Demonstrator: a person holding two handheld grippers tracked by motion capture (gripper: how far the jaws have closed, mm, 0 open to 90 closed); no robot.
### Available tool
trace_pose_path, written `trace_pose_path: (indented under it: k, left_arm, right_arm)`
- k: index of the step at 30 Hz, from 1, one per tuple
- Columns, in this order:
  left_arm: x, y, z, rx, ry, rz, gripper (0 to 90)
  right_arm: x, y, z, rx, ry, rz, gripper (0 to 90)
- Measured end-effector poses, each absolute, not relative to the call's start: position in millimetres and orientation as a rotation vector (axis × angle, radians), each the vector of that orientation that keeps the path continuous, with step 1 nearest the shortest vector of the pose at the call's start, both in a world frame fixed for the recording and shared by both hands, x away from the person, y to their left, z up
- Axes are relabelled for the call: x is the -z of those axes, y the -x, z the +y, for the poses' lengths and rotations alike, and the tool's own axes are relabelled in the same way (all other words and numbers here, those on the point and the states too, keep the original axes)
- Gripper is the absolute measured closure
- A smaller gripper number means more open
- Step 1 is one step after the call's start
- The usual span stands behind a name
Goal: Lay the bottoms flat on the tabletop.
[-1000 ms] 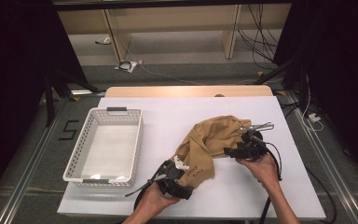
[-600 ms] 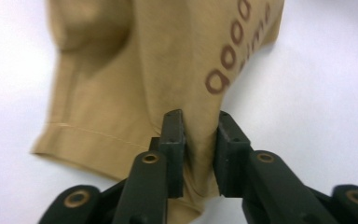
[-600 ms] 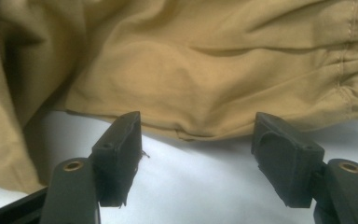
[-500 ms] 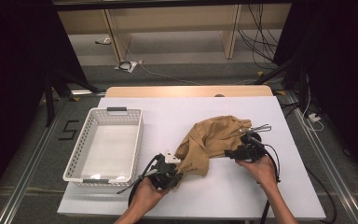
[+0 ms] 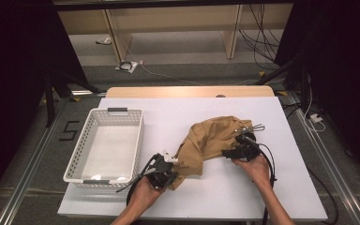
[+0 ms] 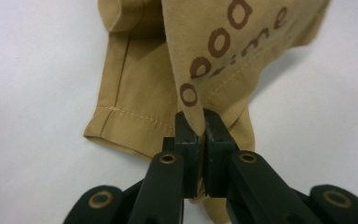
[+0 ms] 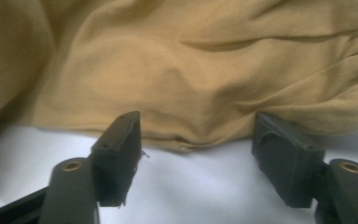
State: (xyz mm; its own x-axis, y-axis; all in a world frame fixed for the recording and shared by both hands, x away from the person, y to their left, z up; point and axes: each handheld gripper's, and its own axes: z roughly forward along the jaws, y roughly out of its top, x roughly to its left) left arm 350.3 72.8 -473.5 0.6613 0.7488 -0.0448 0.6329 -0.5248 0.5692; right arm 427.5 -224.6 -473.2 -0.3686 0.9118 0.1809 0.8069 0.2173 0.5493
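Note:
A tan cloth [image 5: 211,138] with brown printed letters lies crumpled right of the table's middle. My left gripper [image 5: 168,174] is at its near-left corner. In the left gripper view the jaws [image 6: 204,122] have just been closing and now pinch a fold of the tan cloth [image 6: 140,79]. My right gripper [image 5: 232,152] is at the cloth's right edge. In the right gripper view it [image 7: 196,135] stands open, its jaws having just closed a little, and the hem of the cloth [image 7: 191,70] lies between the fingertips without touching them.
A white slotted basket [image 5: 136,136] stands empty at the left of the white table [image 5: 178,112]. A metal hanger clip [image 5: 251,127] pokes out at the cloth's right end. Cables trail from both grippers toward the near edge.
The left gripper's jaws have shut on the cloth's corner and the hand has shifted slightly left. The right hand has settled a little lower at the cloth's edge.

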Motion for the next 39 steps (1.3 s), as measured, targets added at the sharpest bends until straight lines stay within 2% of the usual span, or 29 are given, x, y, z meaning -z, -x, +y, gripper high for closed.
trace_pose_path:
  k: [2, 6, 12, 20, 27, 31, 39]
  left_arm:
    - [473.2, -351.0, 72.5, -0.269, -2.328, 1.064, 86.7]
    - [474.1, -351.5, 73.9, -0.239, -2.319, 1.062, 87.4]
    - [476.4, -352.0, 73.2, -0.122, -2.286, 1.062, 87.9]
    - [473.7, -346.6, 67.3, -0.164, -2.285, 1.033, 88.0]
    - [466.9, -347.4, 74.1, -0.316, -2.286, 1.042, 87.9]
    - [466.2, -346.8, 76.0, -0.27, -2.277, 1.045, 87.9]
    - [457.1, -340.6, 69.5, -0.071, -2.211, 1.013, 87.9]
  right_arm:
    - [472.9, -428.4, -222.7, -0.833, -1.638, 2.285, 42.3]
    - [473.8, -430.0, -223.4, -0.806, -1.637, 2.229, 60.8]
    - [474.7, -433.3, -224.0, -0.819, -1.629, 2.217, 86.4]
    - [471.2, -431.6, -219.6, -0.774, -1.578, 2.228, 90.0]
    - [467.8, -430.4, -221.7, -0.747, -1.554, 2.23, 90.0]
    - [464.5, -427.8, -233.0, -0.739, -1.565, 2.208, 90.0]
    - [452.8, -421.5, -273.1, -0.759, -1.634, 2.12, 90.0]
